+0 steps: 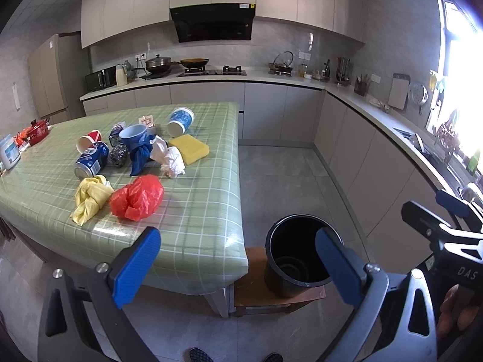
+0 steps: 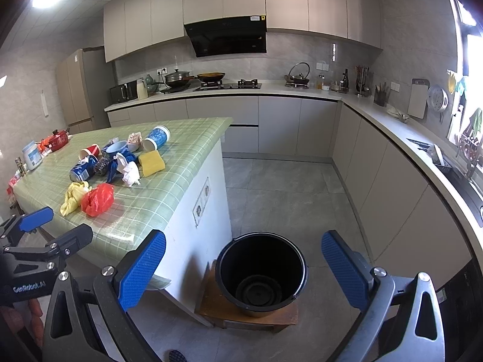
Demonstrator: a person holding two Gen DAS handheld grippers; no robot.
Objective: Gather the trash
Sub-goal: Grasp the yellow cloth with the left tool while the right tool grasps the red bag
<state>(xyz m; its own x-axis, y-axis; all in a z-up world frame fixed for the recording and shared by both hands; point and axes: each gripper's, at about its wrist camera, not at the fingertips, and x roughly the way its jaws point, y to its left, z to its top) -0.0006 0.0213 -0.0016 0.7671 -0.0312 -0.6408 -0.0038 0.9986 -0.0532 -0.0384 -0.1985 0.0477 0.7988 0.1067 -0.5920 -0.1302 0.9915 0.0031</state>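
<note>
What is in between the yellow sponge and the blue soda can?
A crumpled white tissue, a blue cloth and a shiny steel scrubber lie between the yellow sponge and blue soda can, shown in both views.

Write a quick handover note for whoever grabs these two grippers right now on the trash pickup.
Left gripper: open, holding nothing, hanging near the table corner.
Right gripper: open, holding nothing, above the bucket.
Bucket: black, on a low wooden stool beside the table; it looks to have nothing in it.
On the table: red bag, yellow bag, crumpled tissue, blue can, red cup, blue-and-white cup, yellow sponge, blue cloth.
Done: nothing collected yet.
Left: carry the trash into the bucket; the red bag is nearest.
</note>
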